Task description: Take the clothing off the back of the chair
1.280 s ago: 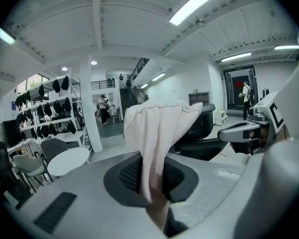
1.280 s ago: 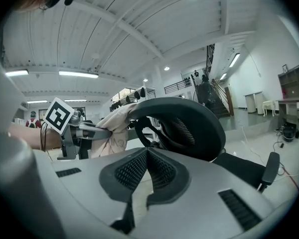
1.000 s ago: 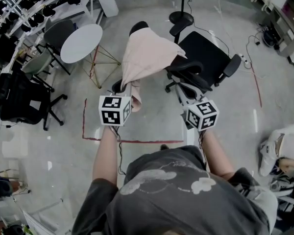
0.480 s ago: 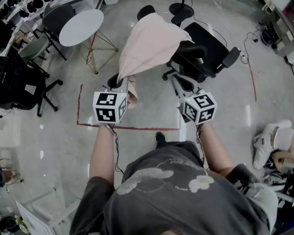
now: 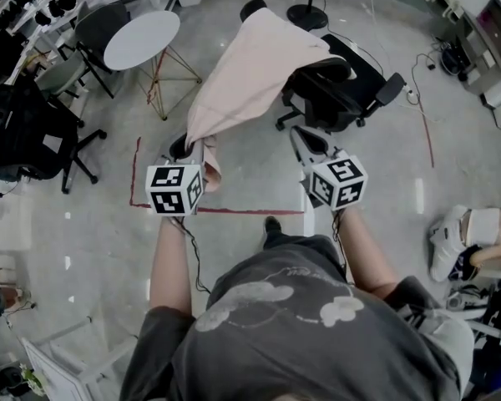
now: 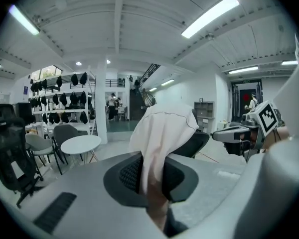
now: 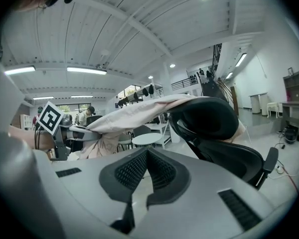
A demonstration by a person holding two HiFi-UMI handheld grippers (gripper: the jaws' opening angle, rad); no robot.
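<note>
**Garment on chair back: removal part done**

1. Nearest: left gripper (image 5: 194,147). Its jaws are closed tight on a lower corner of the pale pink garment (image 5: 255,65). The left gripper view shows the cloth pinched between the pads.
2. Right gripper (image 5: 303,139). Its jaws are together at the tips with nothing between them. It is held clear of the cloth, just short of the chair.
3. Garment. It is drawn out as a slanting sheet from the left gripper up to the black office chair (image 5: 346,90), with its far end lying over the top of the chair back.

Status, as judged: the grip is made and the cloth is pulled out toward the person. Lifting the far end clear of the chair is left to do.

Not determinable:
- the kind of garment
- whether its far edge is caught behind the chair back, which the cloth itself covers
- the chair's base, partly hidden
</note>
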